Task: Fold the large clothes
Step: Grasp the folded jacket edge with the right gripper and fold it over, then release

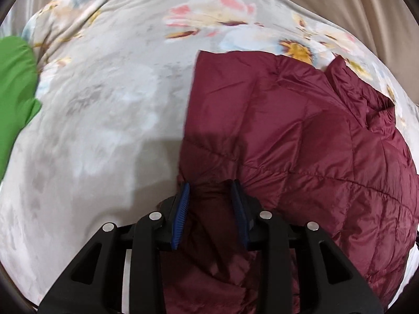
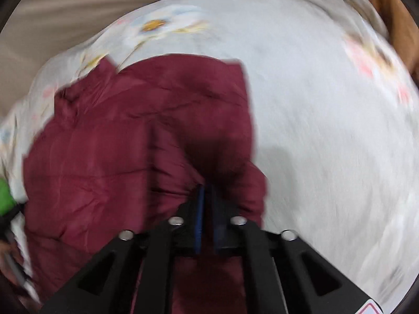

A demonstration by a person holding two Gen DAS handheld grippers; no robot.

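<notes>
Your right gripper (image 2: 207, 191) pinches the maroon quilted jacket (image 1: 301, 136), the left gripper (image 1: 210, 185) part-spread astride its near hem; jacket lies ahead of both on the floral bedspread (image 1: 104, 104), long axis running away

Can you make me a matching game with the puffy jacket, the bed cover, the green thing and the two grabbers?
Things:
1. quilted jacket
2. bed cover
3. green cloth
4. right gripper

Descriptions:
A. pale with flowers
B. at the left edge of the left camera's view
C. dark red
D. jaws pinched shut on jacket fabric

Pairs: 1-C, 2-A, 3-B, 4-D

The left gripper has its jaws apart, with jacket fabric bunched between them.
</notes>
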